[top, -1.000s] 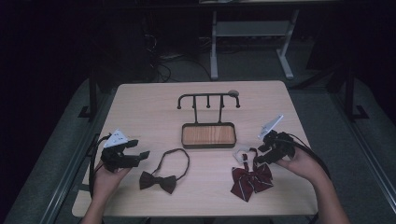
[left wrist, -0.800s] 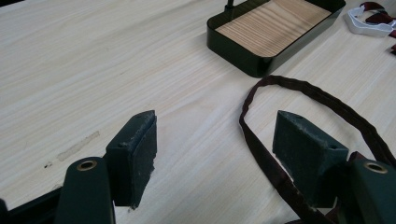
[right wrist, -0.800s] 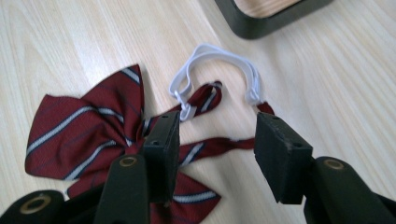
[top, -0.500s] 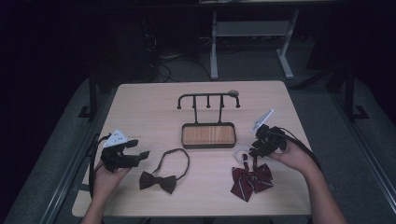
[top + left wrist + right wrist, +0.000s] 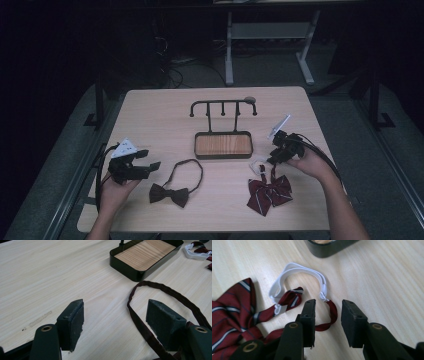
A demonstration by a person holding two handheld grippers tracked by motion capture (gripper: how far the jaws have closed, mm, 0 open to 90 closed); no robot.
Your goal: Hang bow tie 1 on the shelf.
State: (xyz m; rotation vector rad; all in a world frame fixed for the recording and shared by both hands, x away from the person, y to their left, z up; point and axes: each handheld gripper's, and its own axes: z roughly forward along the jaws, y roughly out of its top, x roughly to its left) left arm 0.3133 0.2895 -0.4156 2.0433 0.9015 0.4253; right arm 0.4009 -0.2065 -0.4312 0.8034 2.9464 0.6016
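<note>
On the tabletop [image 5: 150, 115], two bow ties, brown [image 5: 170, 193] lower left, striped red [image 5: 269, 192] lower right, one tray [image 5: 223, 145] centre, left gripper [image 5: 115, 315] jaws wide and empty, right gripper [image 5: 328, 308] jaws parted astride red strap [image 5: 329, 317].

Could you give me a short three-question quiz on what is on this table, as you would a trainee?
1. True or false: the right gripper is shut on the red striped bow tie.
2. Which gripper is beside the dark brown bow tie? A left, B right.
3. Fill in: the wood-bottomed tray belongs to a black ____ with hooks.

Key: 1 false, its jaws stand open around the strap. 2 A, the left gripper. 3 rack.
</note>
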